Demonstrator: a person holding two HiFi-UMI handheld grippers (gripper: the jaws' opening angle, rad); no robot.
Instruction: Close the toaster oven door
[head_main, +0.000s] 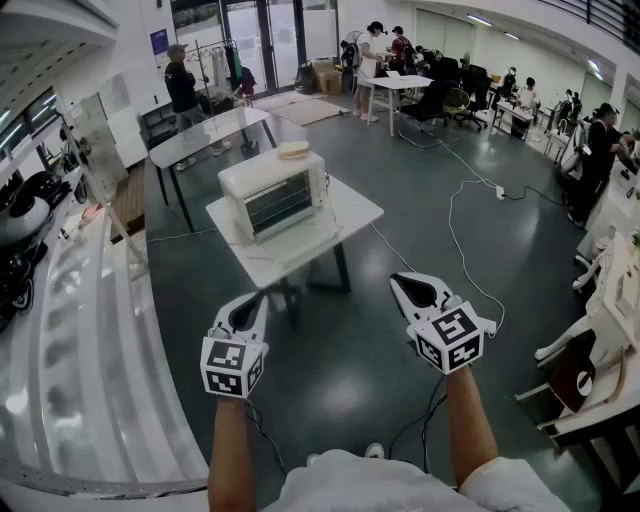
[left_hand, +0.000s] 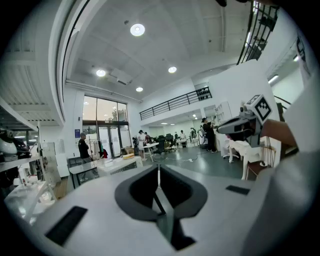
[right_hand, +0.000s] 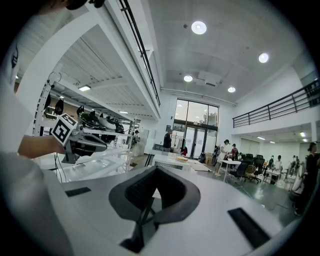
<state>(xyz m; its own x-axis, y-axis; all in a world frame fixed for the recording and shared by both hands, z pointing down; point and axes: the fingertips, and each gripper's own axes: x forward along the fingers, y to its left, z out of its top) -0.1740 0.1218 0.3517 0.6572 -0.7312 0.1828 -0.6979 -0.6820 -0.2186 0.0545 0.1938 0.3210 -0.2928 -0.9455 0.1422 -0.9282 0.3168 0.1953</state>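
Observation:
A white toaster oven (head_main: 272, 192) stands on a small white table (head_main: 350, 215) ahead of me, its glass door upright against the front. A flat piece of bread (head_main: 293, 149) lies on its top. My left gripper (head_main: 252, 302) and right gripper (head_main: 404, 284) hover side by side well short of the table, over the dark floor, both shut with nothing between the jaws. The left gripper view has its shut jaws (left_hand: 158, 174) with the oven (left_hand: 120, 163) far beyond them. From the right gripper (right_hand: 156, 173) the oven (right_hand: 173, 164) is also distant.
A glass-topped table (head_main: 205, 135) stands behind the oven's table. Long white shelving (head_main: 70, 300) runs along my left. A white cable (head_main: 458, 225) trails over the floor at right, near chairs (head_main: 585, 365). Several people stand and sit at the back.

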